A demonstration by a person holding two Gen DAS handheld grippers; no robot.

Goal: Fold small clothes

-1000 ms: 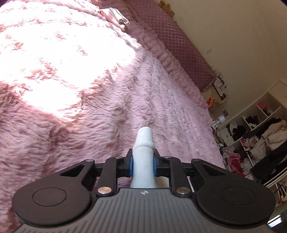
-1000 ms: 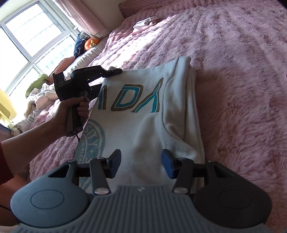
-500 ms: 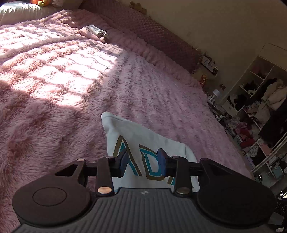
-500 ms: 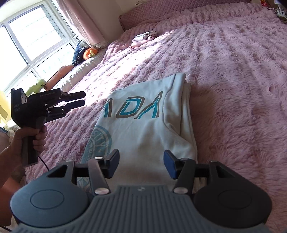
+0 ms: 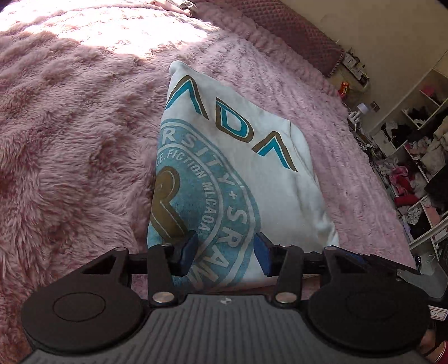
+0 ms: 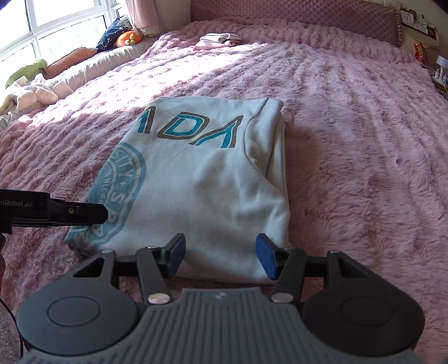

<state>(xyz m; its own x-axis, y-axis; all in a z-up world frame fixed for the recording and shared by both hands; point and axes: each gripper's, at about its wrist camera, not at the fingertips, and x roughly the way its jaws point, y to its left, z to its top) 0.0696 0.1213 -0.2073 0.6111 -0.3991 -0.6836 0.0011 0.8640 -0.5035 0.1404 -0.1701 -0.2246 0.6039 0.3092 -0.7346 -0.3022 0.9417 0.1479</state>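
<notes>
Your left gripper (image 5: 225, 253) hangs over the near left corner of the folded sweatshirt (image 5: 243, 173); its jaws have just been opening and now stand about half apart, cloth beneath them, nothing pinched. Your right gripper (image 6: 221, 257) sits over the near edge, further right, jaws also just opened a little, pads clear of the fabric, nothing held.

Sweatshirt (image 6: 201, 179) lies flat in the middle of the bed, folded to a long rectangle, printed side up, sleeve tucked along the right edge.

Handling, judged: light, soft, thick fleece, several layers; it will sag and slide open if you lift one layer only. Take the two near corners, pinch all layers, carry both ends level towards the far edge.

Surface: the blanket (image 6: 364, 140) is deep pink plush, soft and uneven; pile may catch the lower finger, so slide in low.

Room: window (image 6: 42, 22) far left, stuffed toys (image 6: 126, 39) beside it, a small pile of folded clothes (image 6: 218, 39) far, headboard (image 6: 308, 16) behind, cluttered shelves (image 5: 414, 156) right
</notes>
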